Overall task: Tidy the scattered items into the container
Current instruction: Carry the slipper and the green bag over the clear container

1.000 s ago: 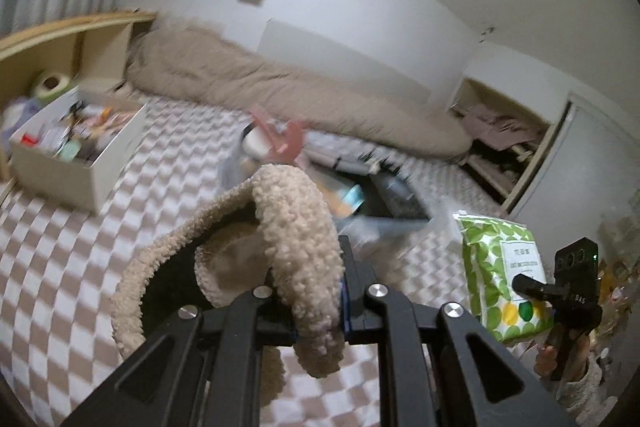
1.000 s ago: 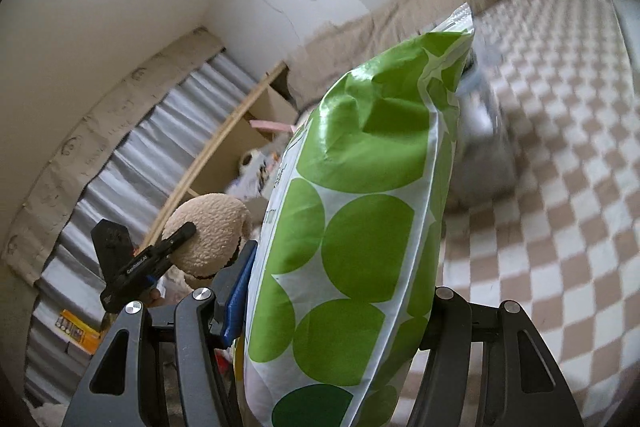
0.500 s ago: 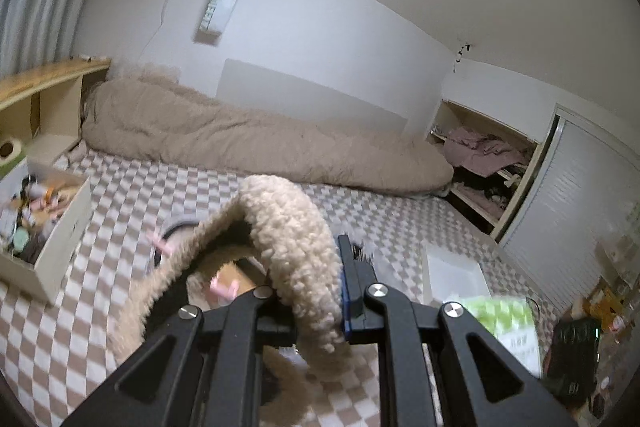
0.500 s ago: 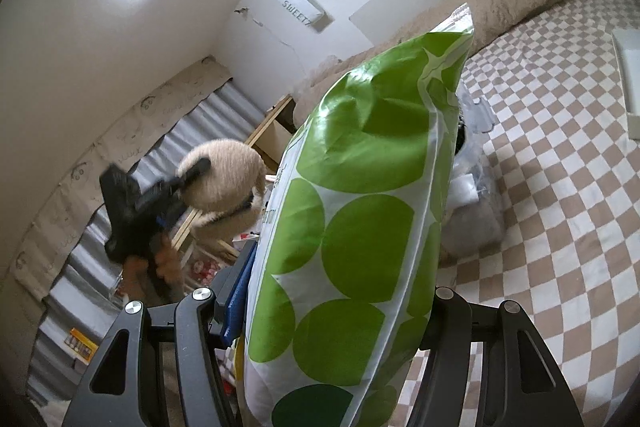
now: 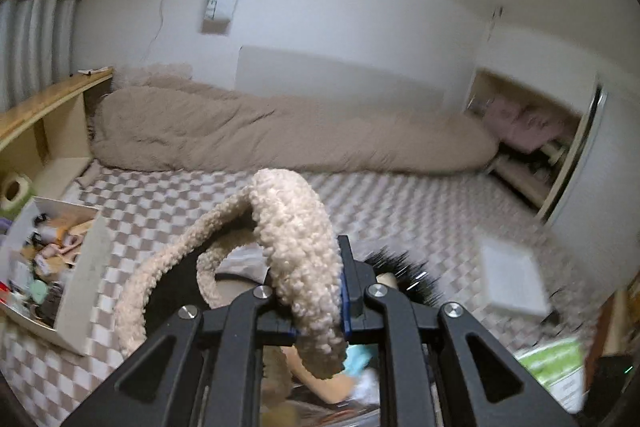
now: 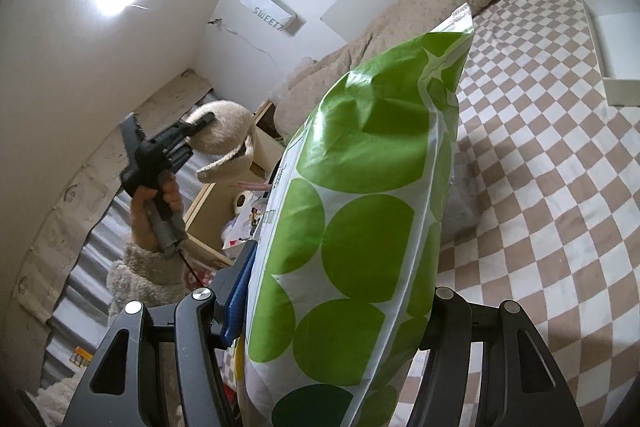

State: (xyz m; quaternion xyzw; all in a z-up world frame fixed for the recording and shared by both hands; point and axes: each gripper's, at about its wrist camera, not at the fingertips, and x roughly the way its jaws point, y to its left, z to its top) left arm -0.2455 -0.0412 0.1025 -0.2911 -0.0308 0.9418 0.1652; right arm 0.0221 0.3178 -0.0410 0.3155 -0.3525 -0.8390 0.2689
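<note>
Slippage is the risk: the left claw (image 5: 316, 303), clamped tight on a fleecy slipper (image 5: 296, 239), grips only its rim, while the right claw (image 6: 332, 311) squeezes a slick green-dotted pack (image 6: 360, 219); the container (image 5: 60, 267), a crowded white box, sits far left.

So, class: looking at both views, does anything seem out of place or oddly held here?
Yes. The fleecy slipper dangles by its rim from the left hand-held gripper, and the green-dotted pack stands clamped in the right hand-held gripper; neither is in the box.

wrist views, both low, sharing checkered floor (image 5: 420, 211)
</note>
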